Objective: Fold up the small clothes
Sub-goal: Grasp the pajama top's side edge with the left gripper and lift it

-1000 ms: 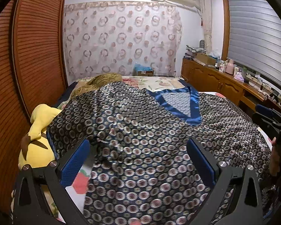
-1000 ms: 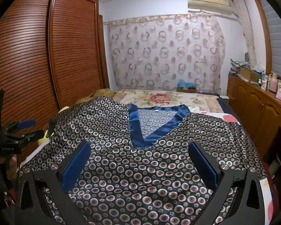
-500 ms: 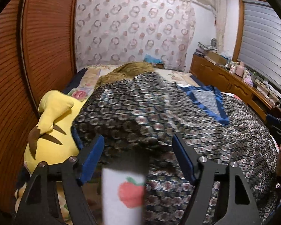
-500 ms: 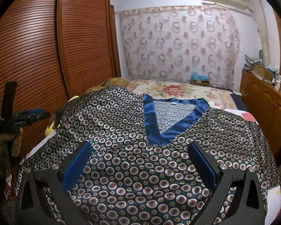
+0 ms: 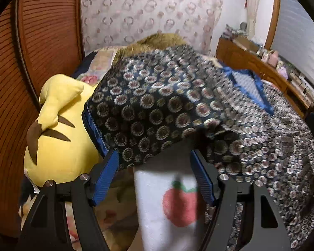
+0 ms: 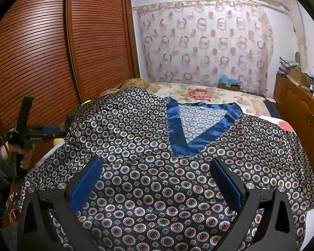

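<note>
A dark patterned satin shirt (image 6: 157, 177) with a blue V-neck trim (image 6: 198, 144) lies spread flat on the bed. Its left sleeve (image 5: 157, 113) shows in the left wrist view, lying over a yellow plush toy. My left gripper (image 5: 155, 175) is open, its blue pads on either side of the sleeve's lower edge, not closed on it. It also shows in the right wrist view (image 6: 54, 133) at the shirt's left side. My right gripper (image 6: 157, 179) is open and empty above the shirt's chest, below the neckline.
A yellow plush toy (image 5: 58, 129) lies at the bed's left edge by the wooden wardrobe doors (image 6: 52, 52). A white sheet with a red apple print (image 5: 178, 205) lies under the sleeve. A wooden dresser (image 6: 299, 108) stands to the right.
My left gripper has swung left and closer to the sleeve, and its jaws have narrowed around the sleeve's edge. The right gripper has shifted slightly, still open over the chest.
</note>
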{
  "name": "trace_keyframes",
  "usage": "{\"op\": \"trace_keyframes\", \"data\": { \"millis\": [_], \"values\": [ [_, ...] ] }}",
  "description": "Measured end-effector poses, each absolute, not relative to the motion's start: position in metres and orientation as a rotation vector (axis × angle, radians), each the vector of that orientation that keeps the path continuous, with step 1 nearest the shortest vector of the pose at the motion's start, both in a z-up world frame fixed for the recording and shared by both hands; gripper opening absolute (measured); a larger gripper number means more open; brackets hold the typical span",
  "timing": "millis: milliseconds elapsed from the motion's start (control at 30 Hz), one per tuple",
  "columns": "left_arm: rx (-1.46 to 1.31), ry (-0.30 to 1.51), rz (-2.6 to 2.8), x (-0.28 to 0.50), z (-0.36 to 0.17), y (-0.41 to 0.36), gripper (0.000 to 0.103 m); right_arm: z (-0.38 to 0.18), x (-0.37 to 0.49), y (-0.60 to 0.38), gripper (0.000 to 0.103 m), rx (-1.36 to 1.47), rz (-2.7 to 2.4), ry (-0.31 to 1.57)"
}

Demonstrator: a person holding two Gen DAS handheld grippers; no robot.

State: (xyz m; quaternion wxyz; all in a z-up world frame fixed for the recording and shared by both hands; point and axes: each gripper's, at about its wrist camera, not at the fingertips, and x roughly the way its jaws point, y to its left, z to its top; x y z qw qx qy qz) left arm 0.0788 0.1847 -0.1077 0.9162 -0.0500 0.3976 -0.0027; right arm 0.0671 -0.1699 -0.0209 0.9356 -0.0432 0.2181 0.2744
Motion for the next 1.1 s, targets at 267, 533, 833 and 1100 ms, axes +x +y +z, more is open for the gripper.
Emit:
{"op": "trace_keyframes", "data": {
  "millis": [267, 533, 833, 1100],
  "values": [
    [-0.057, 0.839, 0.07, 0.096, -0.116, 0.2, 0.033, -0.025, 0.074, -0.158, 0.102, -0.119, 0.55, 0.454],
    [-0.107, 0.74, 0.073, 0.083, -0.1, 0.217, 0.002, -0.03, 0.078, -0.156, 0.102, -0.108, 0.554, 0.469],
    [-0.001, 0.56, 0.008, 0.085, -0.016, 0.175, 0.001, -0.029, 0.079, -0.169, 0.102, -0.088, 0.547, 0.466],
    [0.083, 0.524, -0.165, 0.101, 0.018, 0.1, 0.004, -0.03, 0.083, -0.181, 0.102, -0.068, 0.534, 0.484]
  ]
}}
